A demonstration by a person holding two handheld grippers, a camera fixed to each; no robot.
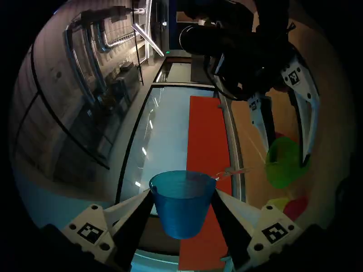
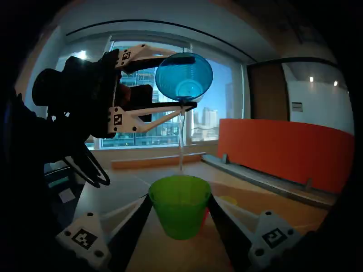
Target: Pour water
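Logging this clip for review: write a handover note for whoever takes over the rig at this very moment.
Left gripper: shut on the blue cup, which is tipped on its side above the green cup.
Right gripper: shut on the green cup, held upright.
Done: the pour is under way; a thin water stream falls from the blue cup's rim into the green cup.
Left: finish the pour, then bring the blue cup upright. The fill level in either cup cannot be told.
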